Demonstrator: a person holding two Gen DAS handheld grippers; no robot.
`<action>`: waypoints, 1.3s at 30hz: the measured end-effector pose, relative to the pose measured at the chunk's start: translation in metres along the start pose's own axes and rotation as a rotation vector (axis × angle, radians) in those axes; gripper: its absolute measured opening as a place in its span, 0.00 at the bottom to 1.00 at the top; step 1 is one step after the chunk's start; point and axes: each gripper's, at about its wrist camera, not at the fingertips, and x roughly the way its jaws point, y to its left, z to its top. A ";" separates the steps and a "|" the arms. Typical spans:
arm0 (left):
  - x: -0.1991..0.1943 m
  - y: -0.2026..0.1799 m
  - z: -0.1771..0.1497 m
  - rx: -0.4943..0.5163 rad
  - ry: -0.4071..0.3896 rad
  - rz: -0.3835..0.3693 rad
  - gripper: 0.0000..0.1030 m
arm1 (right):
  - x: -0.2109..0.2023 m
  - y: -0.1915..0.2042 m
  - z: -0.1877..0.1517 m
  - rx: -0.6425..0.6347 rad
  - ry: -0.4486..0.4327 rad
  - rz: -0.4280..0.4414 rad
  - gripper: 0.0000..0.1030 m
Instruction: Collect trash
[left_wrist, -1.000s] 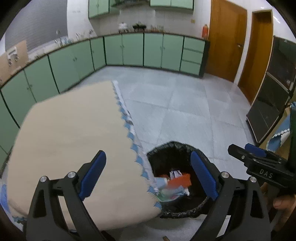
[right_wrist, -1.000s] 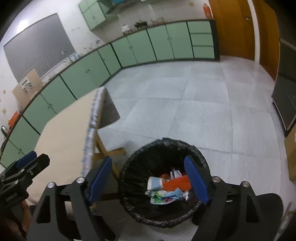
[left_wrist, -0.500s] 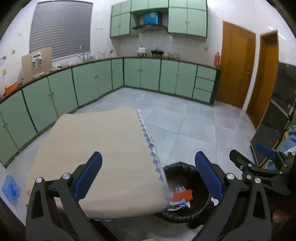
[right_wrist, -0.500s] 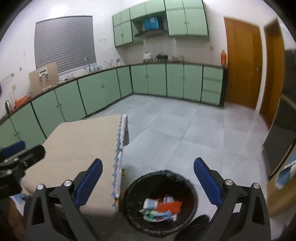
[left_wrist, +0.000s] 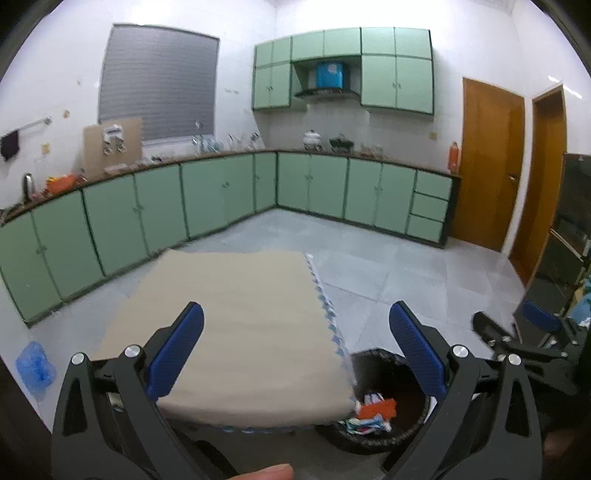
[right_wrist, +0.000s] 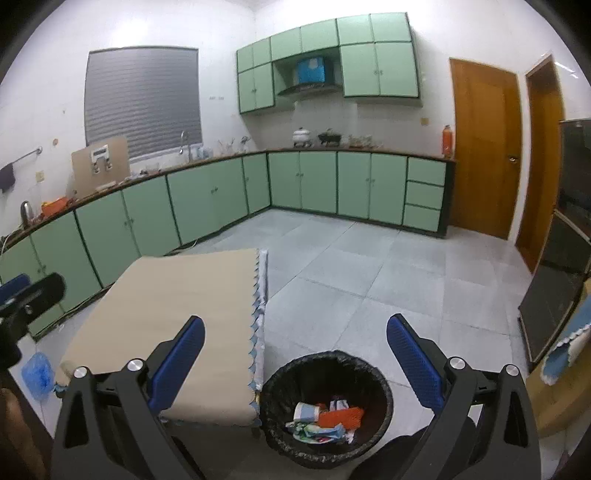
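Both grippers (left_wrist: 295, 347) (right_wrist: 295, 349) agape above bin (right_wrist: 325, 410)

Your counter (right_wrist: 162, 317) wears a plain beige cloth with a blue scalloped trim along its 3 o'clock edge, and nothing rests on top of it. The grey tiled floor (right_wrist: 369, 280) spreads around it. On the floor, just beside the counter's near corner at 5 o'clock, stands a bin lined in black (right_wrist: 325, 406) with crumpled wrappers (right_wrist: 325, 417) in its bottom. At 9 o'clock from the counter, a crumpled blue bag (right_wrist: 37, 373) lies on the tiles.
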 end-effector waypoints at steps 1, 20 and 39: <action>-0.005 -0.001 0.000 0.009 -0.008 0.014 0.95 | -0.006 0.001 0.001 -0.005 -0.013 -0.007 0.94; -0.048 0.004 0.010 -0.016 -0.078 0.077 0.95 | -0.032 0.002 0.017 0.019 -0.056 0.001 0.94; -0.014 -0.003 0.002 -0.004 -0.027 -0.011 0.95 | -0.018 -0.015 0.011 0.083 -0.017 -0.161 0.94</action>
